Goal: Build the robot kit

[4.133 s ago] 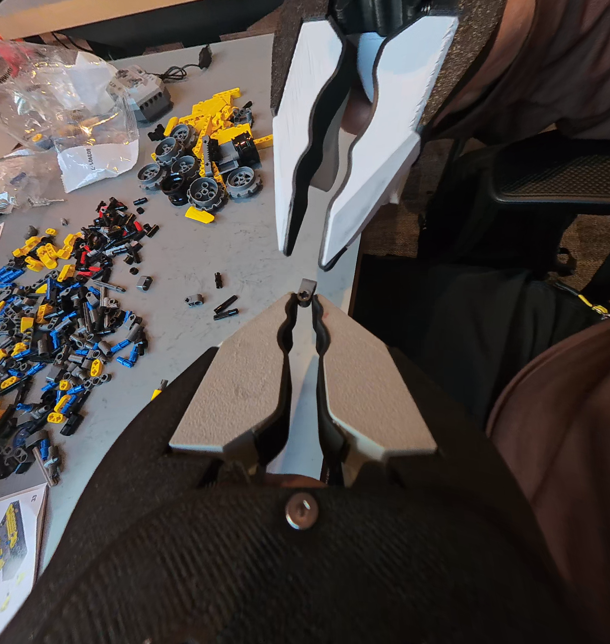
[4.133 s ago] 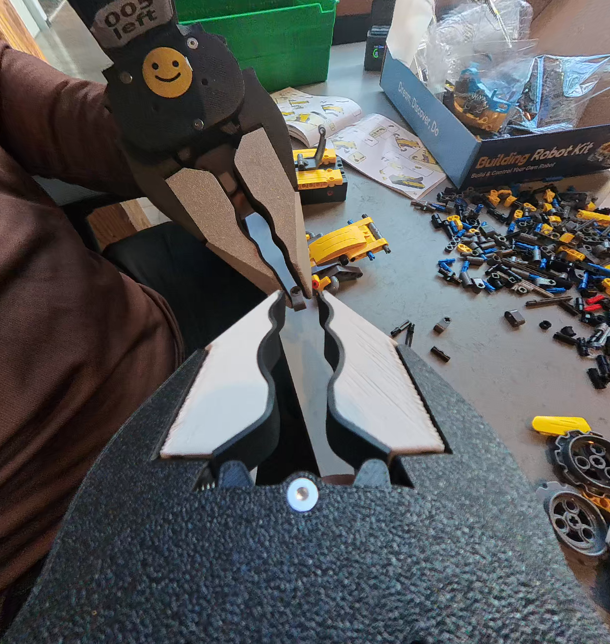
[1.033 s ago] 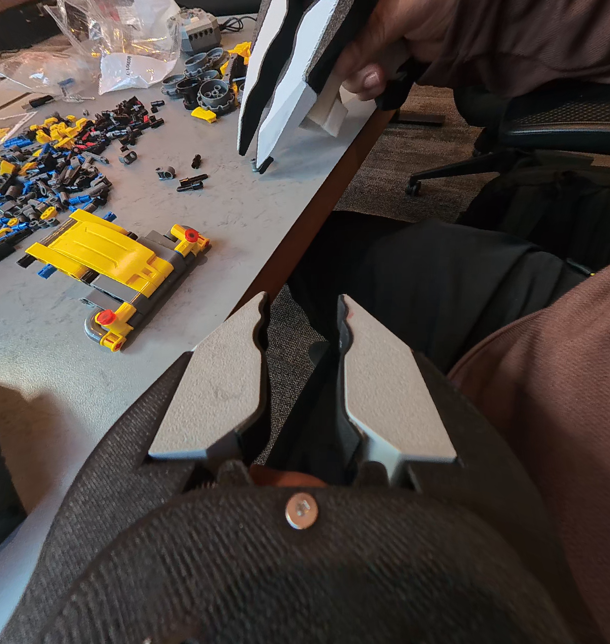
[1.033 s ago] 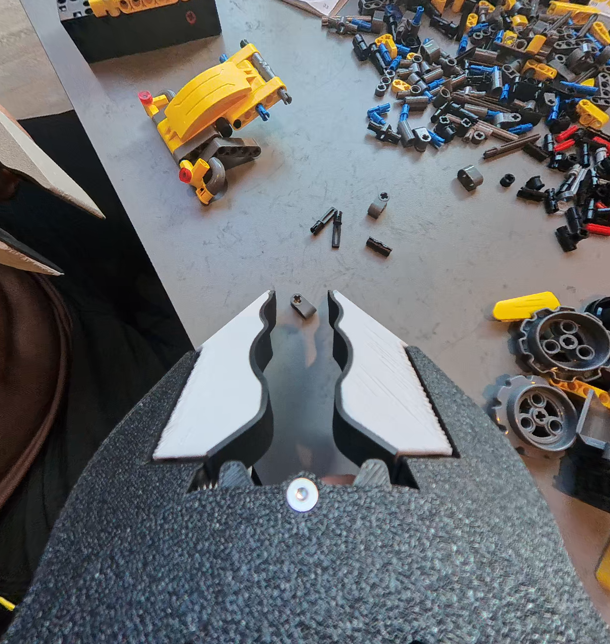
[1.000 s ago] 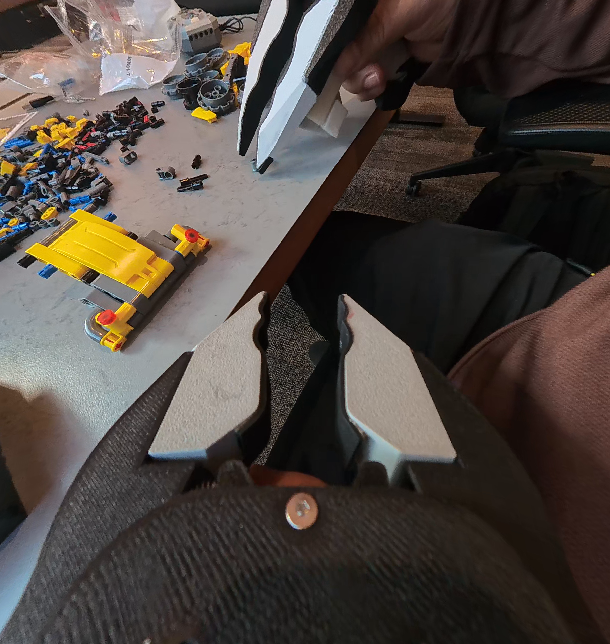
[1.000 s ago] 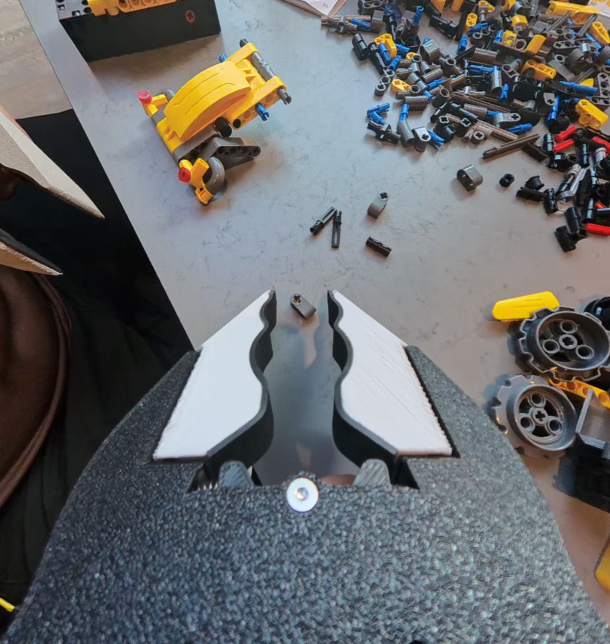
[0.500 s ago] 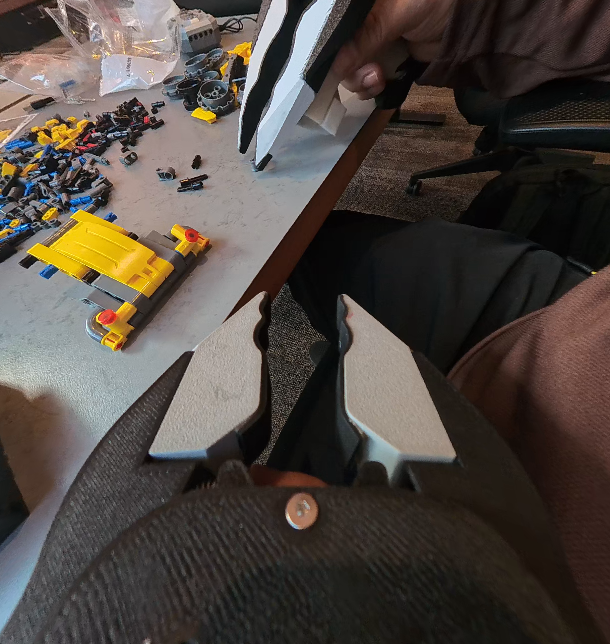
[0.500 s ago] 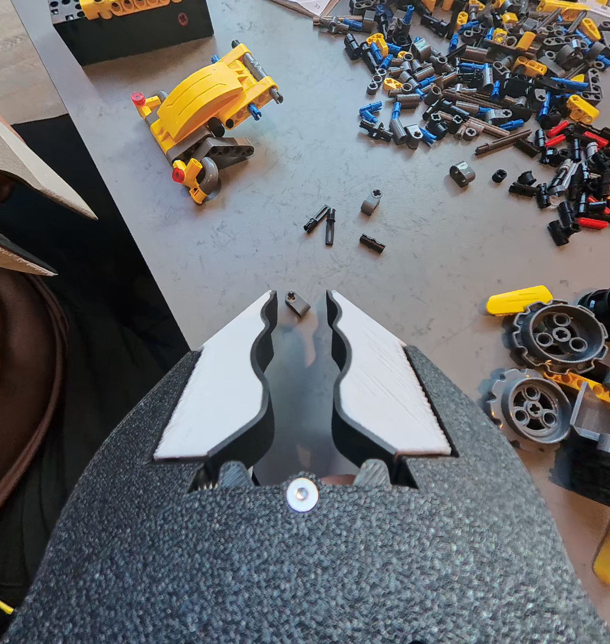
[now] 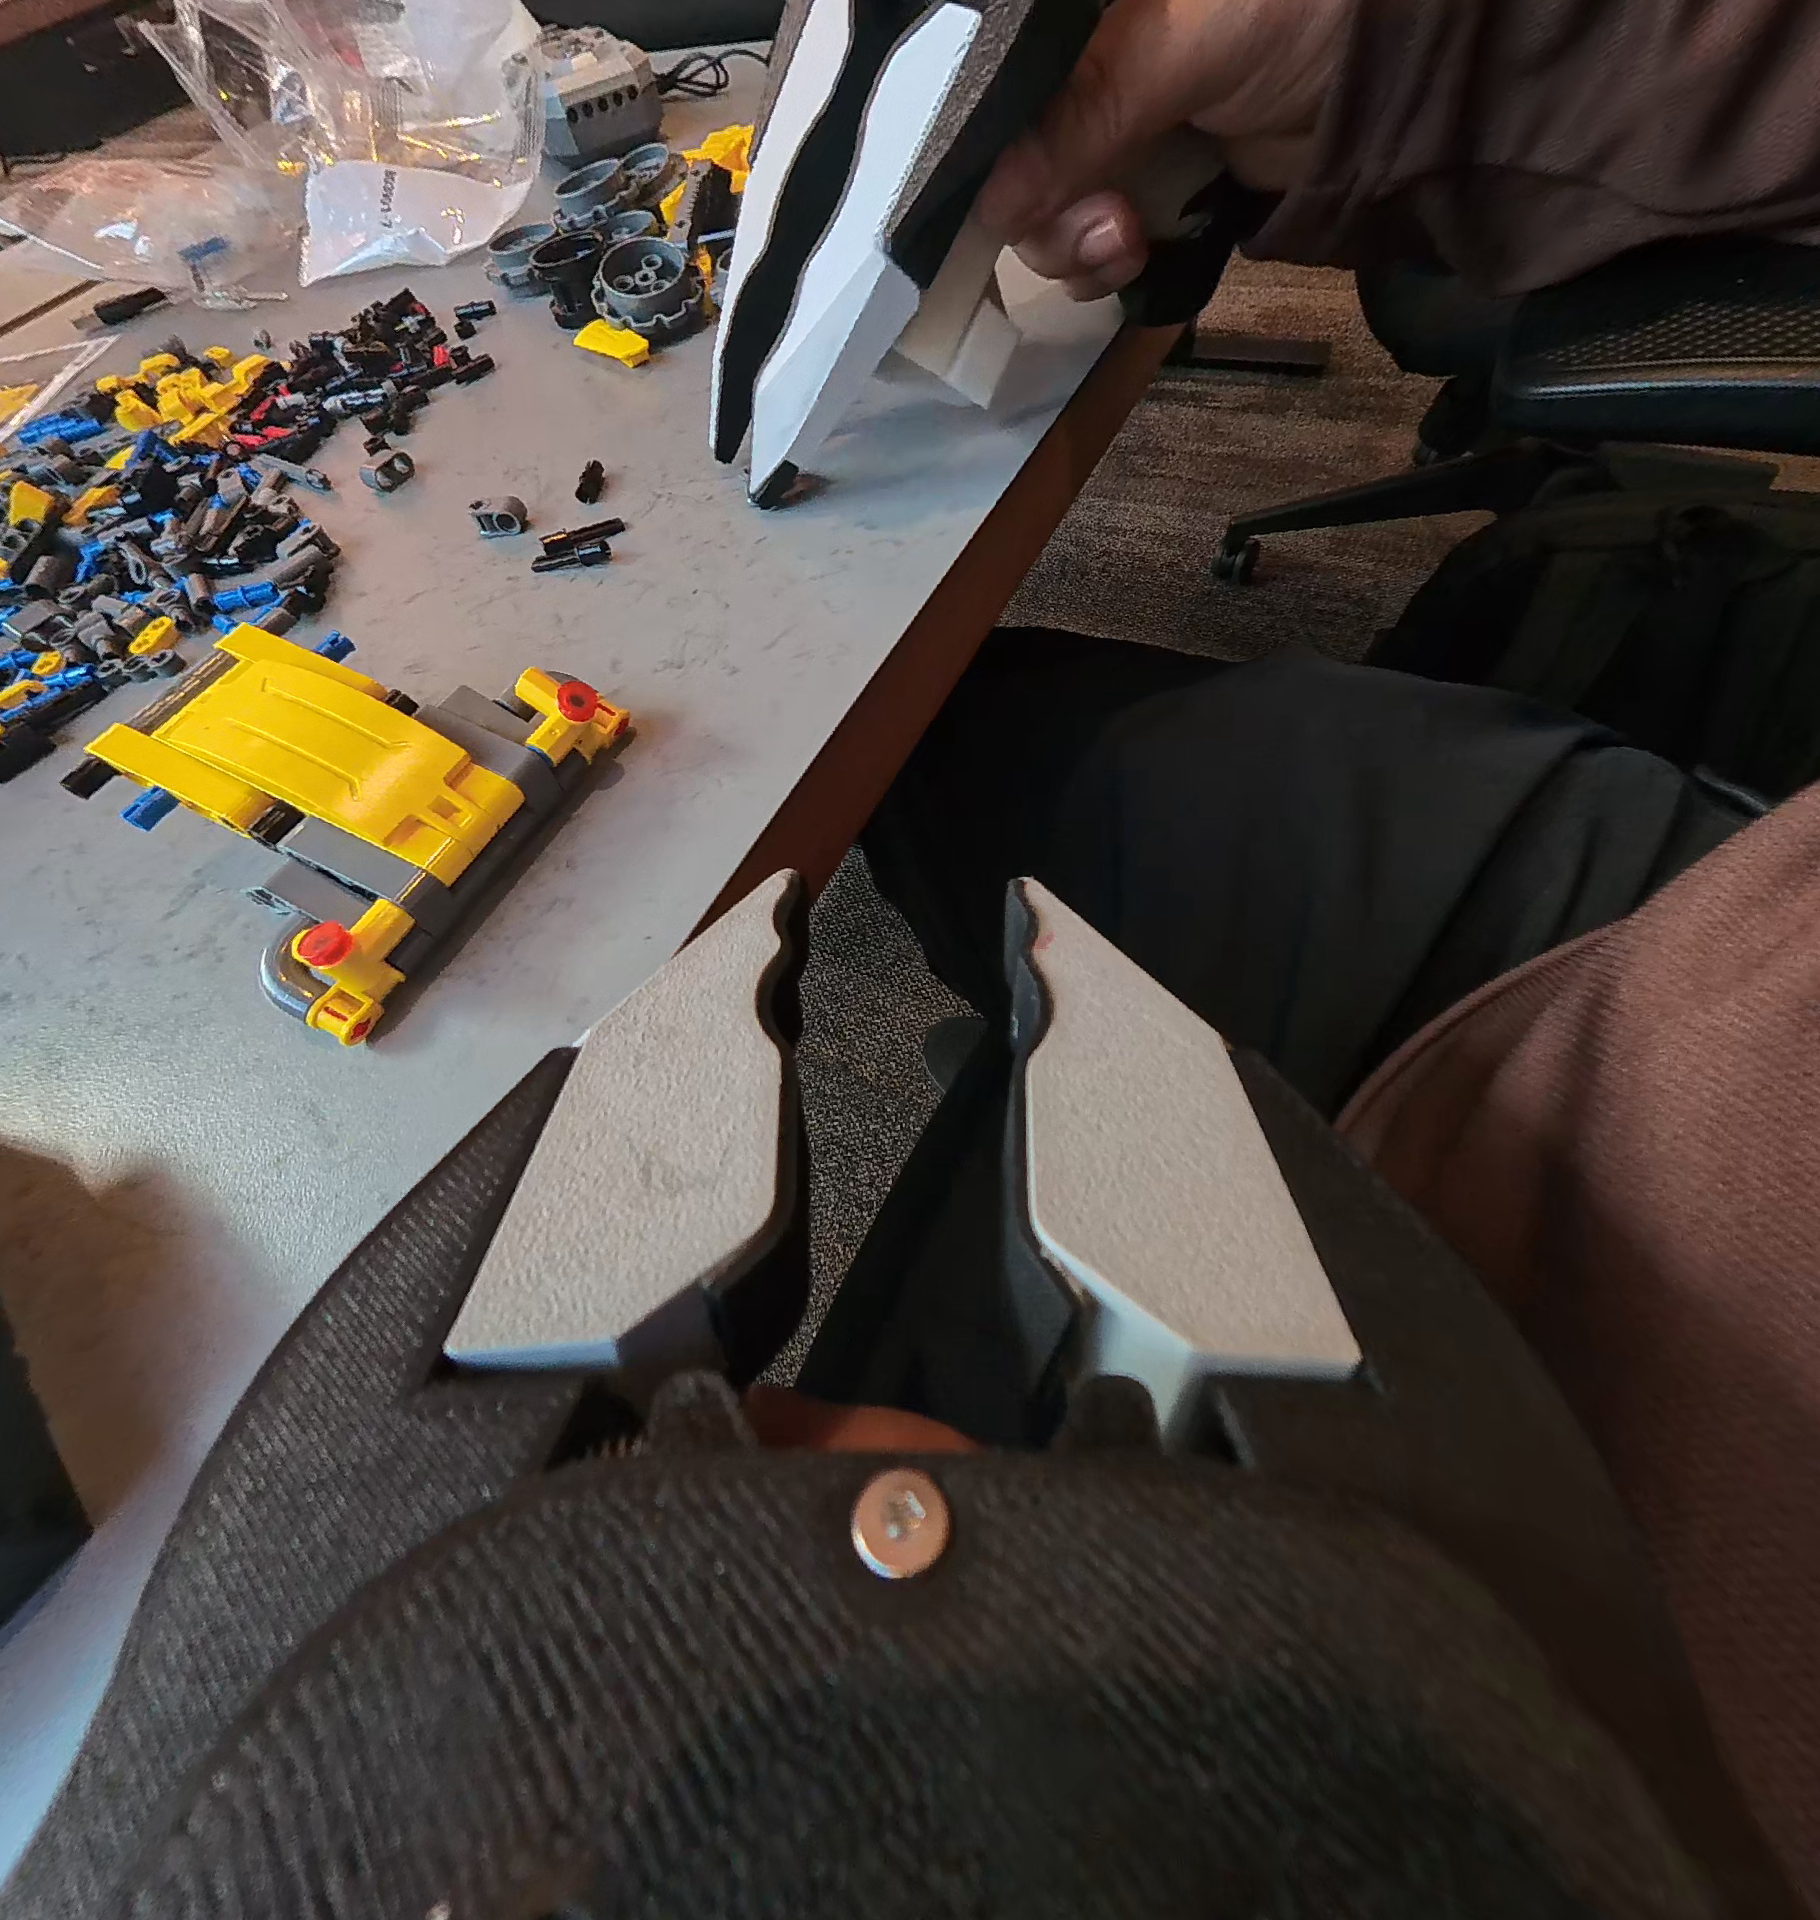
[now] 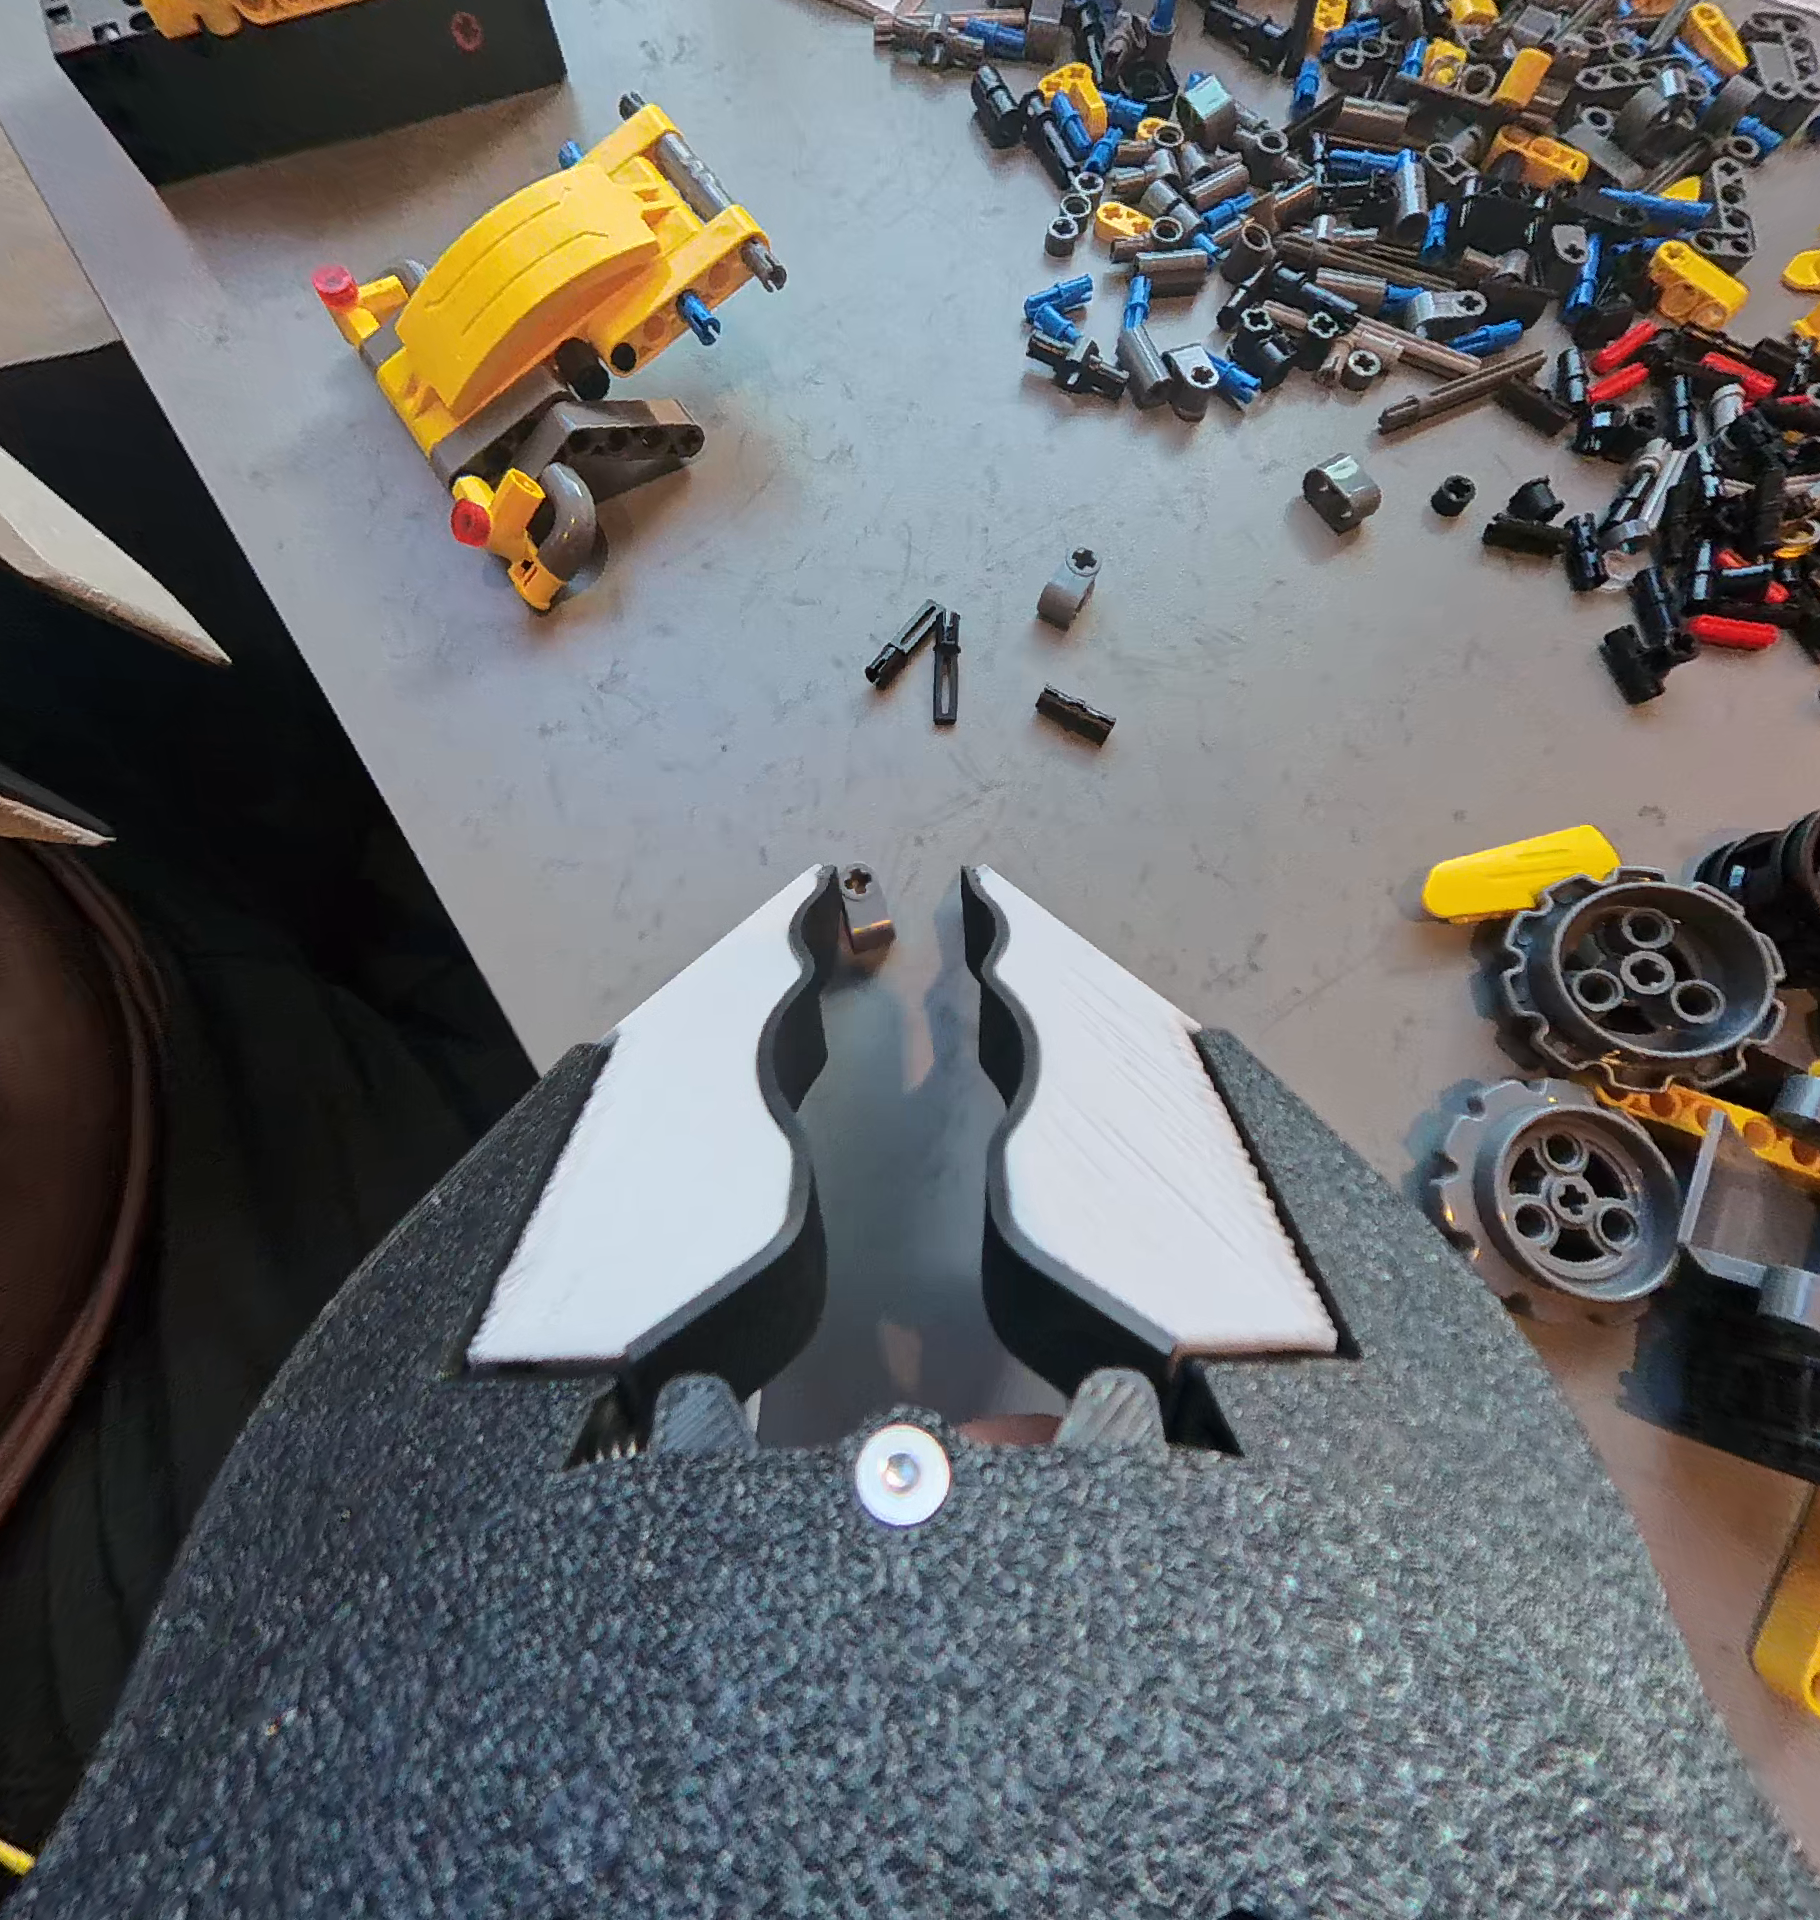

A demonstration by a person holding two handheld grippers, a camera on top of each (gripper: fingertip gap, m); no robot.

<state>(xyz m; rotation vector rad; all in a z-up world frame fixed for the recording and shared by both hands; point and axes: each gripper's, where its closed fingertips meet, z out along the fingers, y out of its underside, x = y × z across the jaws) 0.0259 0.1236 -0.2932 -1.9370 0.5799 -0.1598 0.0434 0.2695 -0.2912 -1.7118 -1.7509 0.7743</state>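
- Grey plastic is what matters in the left wrist view; our left gripper (image 9: 901, 894) hangs off the edge of the grey table (image 9: 677, 623) above the person's lap, jaws spread with nothing between them;
- nearest it on the table lies the yellow and grey car assembly (image 9: 345, 821), with the loose pile of small pieces (image 9: 137, 520) beyond; farther off our right gripper (image 9: 766, 473) stands tips-down on the table, a hand (image 9: 1124, 135) around its handle;
- in the right wrist view the right gripper (image 10: 890, 883) has its jaws parted; a small grey connector (image 10: 862, 904) with a cross hole rests against the inner face of the left finger (image 10: 677, 1122), and we see a clear gap to the other finger, so it is touched rather than pinched;
- we judge that connector light, rigid and smooth, apt to skid or twist out; the flat sides, not the rounded end, look the place to take hold;
- ahead lie two black pins (image 10: 921, 649), a third black pin (image 10: 1074, 715) and another grey connector (image 10: 1069, 587); grey wheel hubs (image 10: 1633, 977) and a yellow panel (image 10: 1519, 883) sit to the right.
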